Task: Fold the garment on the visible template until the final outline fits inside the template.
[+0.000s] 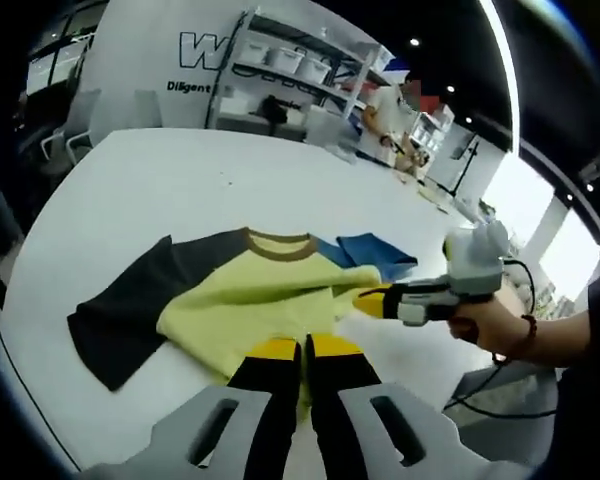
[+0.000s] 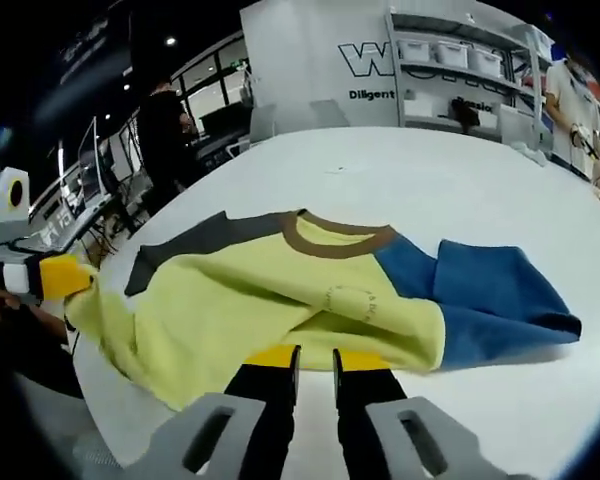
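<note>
Both claws, left gripper and right gripper, are pinched nearly closed on the near hem of the yellow cotton shirt with one grey and one blue sleeve, which lies just ahead on the white table, probably so they can lift the hem and fold it over.

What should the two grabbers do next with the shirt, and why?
Probably carry the hem up toward the collar. Both grippers, left and right, look shut on the yellow shirt, whose hem is lifted off the table, while its sleeves lie flat.
</note>
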### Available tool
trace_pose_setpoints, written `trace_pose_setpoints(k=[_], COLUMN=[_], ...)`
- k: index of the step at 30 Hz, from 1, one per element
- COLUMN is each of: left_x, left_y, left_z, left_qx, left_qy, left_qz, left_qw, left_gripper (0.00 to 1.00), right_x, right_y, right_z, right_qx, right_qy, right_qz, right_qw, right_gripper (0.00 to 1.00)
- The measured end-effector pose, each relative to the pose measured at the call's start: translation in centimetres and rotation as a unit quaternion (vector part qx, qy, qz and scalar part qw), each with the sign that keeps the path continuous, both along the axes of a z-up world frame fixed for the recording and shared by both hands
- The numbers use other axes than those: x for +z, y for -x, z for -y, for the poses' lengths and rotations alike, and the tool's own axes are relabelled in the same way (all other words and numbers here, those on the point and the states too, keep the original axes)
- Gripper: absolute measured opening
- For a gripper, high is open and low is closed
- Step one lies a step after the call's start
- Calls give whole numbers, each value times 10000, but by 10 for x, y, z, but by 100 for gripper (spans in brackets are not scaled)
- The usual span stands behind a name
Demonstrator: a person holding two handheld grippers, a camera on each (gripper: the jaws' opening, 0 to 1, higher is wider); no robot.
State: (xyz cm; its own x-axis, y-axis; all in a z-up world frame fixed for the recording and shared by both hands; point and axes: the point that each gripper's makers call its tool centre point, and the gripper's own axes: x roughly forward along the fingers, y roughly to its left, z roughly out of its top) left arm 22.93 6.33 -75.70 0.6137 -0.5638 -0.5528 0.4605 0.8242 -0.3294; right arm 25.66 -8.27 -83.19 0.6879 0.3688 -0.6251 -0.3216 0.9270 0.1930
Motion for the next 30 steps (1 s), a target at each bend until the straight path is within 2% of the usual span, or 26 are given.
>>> trace_pose_setpoints(k=[2, 5, 8, 10, 12, 14, 17, 22, 25, 30], left_x=[-1, -2, -1, 0, 0, -1, 0, 6, 10, 18], left_y=[-10, -17, -31, -39, -42, -49, -56, -60, -61, -59], left_z=[-5, -7, -13, -16, -18, -22, -25, -24, -22, -16], left_qx=[114, 151, 332, 482, 522, 692, 827, 911, 964, 924], left_qy=[-121, -138, -175, -151, -167, -158, -117, 2, 116, 374], left_qz=[134, 182, 287, 356, 344, 370, 399, 517, 516, 533], left_qw=[9998, 9996, 9989, 9981, 9979, 9968, 9957, 9945, 9939, 9936], left_gripper=[0, 0, 0, 0, 0, 0, 0, 0, 0, 0], right_x=[5, 10, 24, 28, 30, 34, 35, 26, 19, -4], right_y=[4, 9, 26, 32, 37, 46, 56, 65, 63, 61], right_z=[-6, -14, -44, -58, -68, -90, -113, -142, -151, -162], right_qx=[48, 98, 476, 702, 794, 1101, 1377, 1739, 1811, 1856], right_qy=[-83, -184, -469, -497, -560, -598, -826, -876, -904, -971], right_qz=[64, 92, 206, 273, 278, 371, 325, 214, 167, -237], right_qw=[9999, 9997, 9976, 9959, 9949, 9914, 9865, 9806, 9792, 9775], right_gripper=[12, 15, 15, 15, 15, 15, 18, 21, 20, 22])
